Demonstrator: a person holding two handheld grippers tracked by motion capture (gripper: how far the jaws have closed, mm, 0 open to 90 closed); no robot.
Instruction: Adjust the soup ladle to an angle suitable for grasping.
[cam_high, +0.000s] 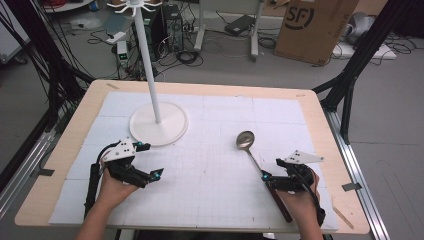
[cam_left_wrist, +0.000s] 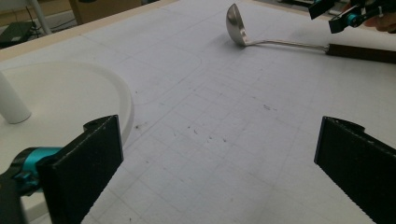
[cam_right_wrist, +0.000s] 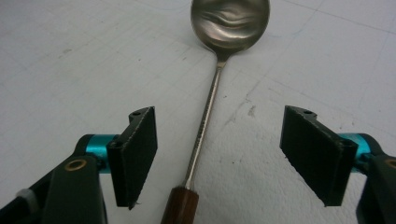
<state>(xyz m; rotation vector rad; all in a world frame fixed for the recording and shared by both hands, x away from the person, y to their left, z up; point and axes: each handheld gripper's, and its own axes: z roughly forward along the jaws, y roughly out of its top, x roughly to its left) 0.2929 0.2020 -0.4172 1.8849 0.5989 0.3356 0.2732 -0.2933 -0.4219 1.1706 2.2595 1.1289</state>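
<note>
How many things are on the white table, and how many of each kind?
Ladle: 1
White rack stand: 1
Grippers held over the table: 2, the left gripper and the right gripper
Total: 4

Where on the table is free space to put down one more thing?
The middle of the white mat is bare, between the stand base and the ladle. The far right part beyond the ladle bowl is bare too. It is crowded near the left claw and the right claw.
</note>
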